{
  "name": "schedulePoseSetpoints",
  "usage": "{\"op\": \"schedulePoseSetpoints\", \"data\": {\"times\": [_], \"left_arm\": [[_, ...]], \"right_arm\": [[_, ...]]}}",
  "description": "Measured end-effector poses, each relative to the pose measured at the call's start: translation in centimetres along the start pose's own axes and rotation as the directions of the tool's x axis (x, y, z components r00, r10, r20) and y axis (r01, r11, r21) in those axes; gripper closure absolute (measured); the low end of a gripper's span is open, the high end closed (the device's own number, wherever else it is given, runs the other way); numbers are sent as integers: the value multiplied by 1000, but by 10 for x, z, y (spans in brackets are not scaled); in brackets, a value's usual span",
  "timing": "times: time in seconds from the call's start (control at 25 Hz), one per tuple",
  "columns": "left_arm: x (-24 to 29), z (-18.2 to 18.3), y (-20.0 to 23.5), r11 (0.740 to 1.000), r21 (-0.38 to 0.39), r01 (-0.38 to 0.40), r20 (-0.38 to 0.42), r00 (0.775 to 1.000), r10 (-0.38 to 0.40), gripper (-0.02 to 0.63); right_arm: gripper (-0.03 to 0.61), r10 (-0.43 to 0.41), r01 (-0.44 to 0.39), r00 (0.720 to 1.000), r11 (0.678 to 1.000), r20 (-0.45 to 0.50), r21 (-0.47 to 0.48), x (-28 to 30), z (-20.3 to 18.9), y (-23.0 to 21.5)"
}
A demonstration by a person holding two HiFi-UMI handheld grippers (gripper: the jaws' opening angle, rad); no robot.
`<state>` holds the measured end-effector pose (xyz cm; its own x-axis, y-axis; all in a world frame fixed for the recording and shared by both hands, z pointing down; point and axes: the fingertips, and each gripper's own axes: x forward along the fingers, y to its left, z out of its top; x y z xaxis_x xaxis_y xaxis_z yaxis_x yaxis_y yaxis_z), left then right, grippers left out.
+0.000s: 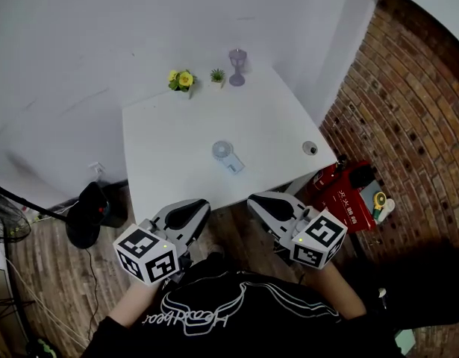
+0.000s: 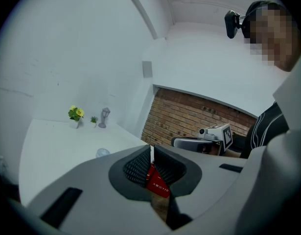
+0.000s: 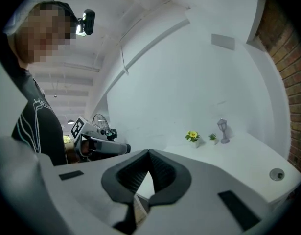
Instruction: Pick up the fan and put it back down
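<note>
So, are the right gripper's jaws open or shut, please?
Shut: on the right gripper the jaws meet at their tips, with nothing held between them.

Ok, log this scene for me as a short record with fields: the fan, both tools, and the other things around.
fan: lying near the middle of the white table, untouched
left tool: shut, empty, short of the table's near edge
right tool: shut, empty, level with the left one
far edge: yellow flowers, small green plant, miniature street lamp
floor: red box to the table's right
</note>
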<state>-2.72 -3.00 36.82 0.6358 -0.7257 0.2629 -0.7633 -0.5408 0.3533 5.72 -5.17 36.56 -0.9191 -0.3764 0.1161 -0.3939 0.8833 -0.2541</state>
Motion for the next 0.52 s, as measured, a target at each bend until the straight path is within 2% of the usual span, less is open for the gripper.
{"op": "schedulePoseSetpoints", "data": {"times": [0.52], "left_arm": [[-3, -4, -22, 999, 45, -6, -19, 1000, 7, 568]], "right_arm": [[577, 20, -19, 999, 1000, 26, -22, -17, 7, 14]]}}
